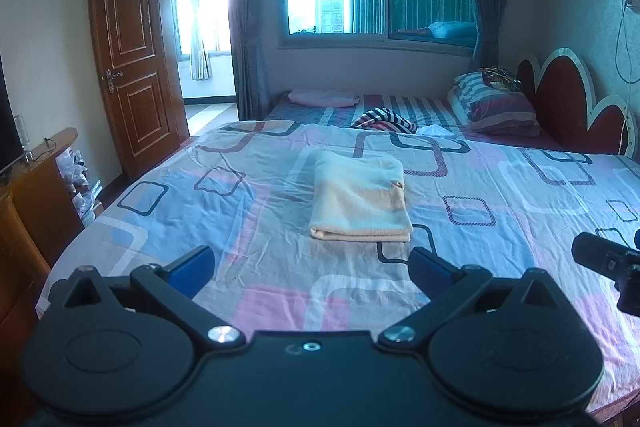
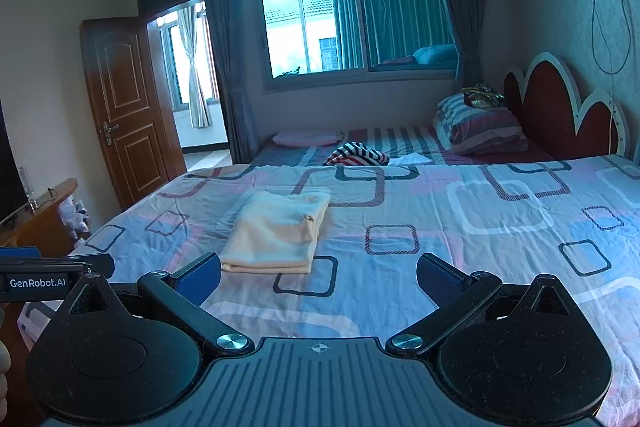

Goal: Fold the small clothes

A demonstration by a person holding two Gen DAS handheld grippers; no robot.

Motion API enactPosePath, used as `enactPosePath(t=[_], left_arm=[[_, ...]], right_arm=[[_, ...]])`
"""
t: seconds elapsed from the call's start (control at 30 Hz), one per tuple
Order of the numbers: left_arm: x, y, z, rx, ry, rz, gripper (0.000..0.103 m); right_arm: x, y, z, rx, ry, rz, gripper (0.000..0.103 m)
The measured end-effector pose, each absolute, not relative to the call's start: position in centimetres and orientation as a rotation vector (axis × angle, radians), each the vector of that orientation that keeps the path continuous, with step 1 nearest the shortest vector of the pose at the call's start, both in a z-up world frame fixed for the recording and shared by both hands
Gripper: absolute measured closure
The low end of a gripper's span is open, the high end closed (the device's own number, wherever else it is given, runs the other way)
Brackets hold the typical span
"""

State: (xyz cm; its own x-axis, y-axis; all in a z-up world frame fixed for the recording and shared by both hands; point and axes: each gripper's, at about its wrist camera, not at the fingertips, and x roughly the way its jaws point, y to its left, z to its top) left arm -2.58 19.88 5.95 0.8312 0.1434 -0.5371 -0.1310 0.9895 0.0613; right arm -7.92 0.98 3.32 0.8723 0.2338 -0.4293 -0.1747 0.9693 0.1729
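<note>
Two grippers in view, both spread wide with nothing between the pads. Left gripper (image 1: pixel 312 263): blue fingertips (image 1: pixel 192 265) held above the bedsheet (image 1: pixel 500 187), touching no cloth. Right gripper (image 2: pixel 319 277): same posture, empty, fingertips (image 2: pixel 438 277) apart over the sheet.

One cream folded garment (image 1: pixel 360 203) lies flat on the patterned sheet, folded edge facing the grippers, just ahead of the left gripper and ahead-left of the right one (image 2: pixel 278 237). One striped crumpled cloth (image 1: pixel 384 119) lies farther back. One stack of striped pillows (image 1: pixel 494 105) sits by the headboard (image 1: pixel 568 107).
</note>
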Motion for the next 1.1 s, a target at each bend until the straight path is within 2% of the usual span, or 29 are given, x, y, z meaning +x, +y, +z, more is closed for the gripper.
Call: enactPosePath(t=[1.1], left_arm=[[-2.91,19.97,5.94,0.024,0.572,0.136,0.001]], right_arm=[[-7.72,1.64,2.87,0.103,0.476,0.230,0.000]])
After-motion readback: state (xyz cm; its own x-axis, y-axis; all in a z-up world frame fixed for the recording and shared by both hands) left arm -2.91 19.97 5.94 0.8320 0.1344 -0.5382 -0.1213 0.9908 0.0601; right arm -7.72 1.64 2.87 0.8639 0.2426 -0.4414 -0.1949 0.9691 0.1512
